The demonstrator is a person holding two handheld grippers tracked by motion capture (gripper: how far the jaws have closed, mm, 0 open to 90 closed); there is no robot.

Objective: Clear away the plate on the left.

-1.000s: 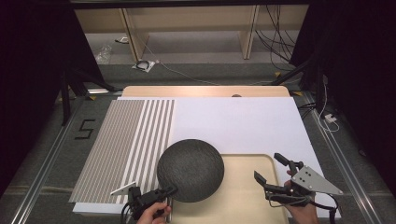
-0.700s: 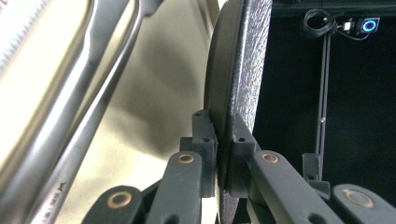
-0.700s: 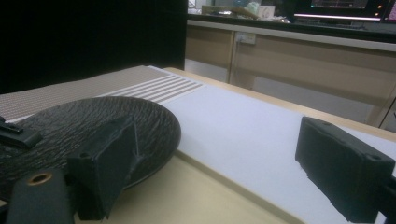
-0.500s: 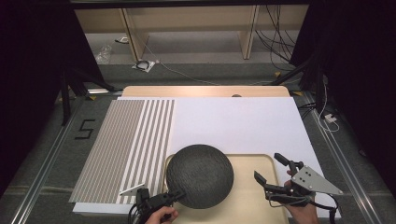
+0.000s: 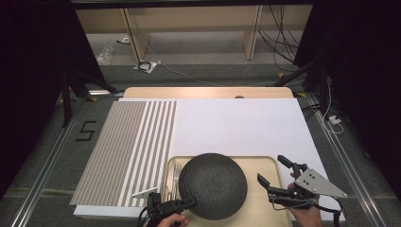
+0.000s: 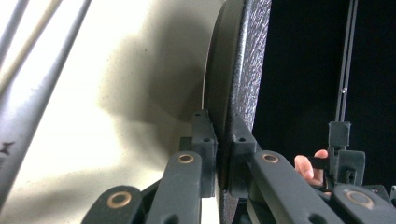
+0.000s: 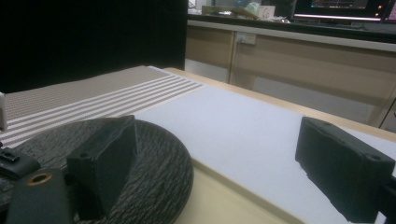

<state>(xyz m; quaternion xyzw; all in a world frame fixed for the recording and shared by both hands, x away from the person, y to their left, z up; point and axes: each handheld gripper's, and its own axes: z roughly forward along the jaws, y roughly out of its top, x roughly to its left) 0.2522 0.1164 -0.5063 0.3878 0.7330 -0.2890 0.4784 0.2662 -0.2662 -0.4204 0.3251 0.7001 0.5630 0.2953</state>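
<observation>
Dark round plate, textured on the face that looks up, lying flat over the beige tray near the table's front edge. Circular, so no long axis to speak of; upper face level and pointing at the ceiling, near rim toward the person. Seen edge-on in the left gripper view, with the tray's pale floor beside it. Pinched at its near-left rim by the left gripper, jaws pressed together on the thin edge, one pad on each face. Pale cutlery just left of the plate, inside the tray's left edge. Right gripper over the tray's right side, well apart from the plate, jaws spread wide with nothing between them. Beyond the tray, a white sheet; to its left, a grey-and-white striped mat.
</observation>
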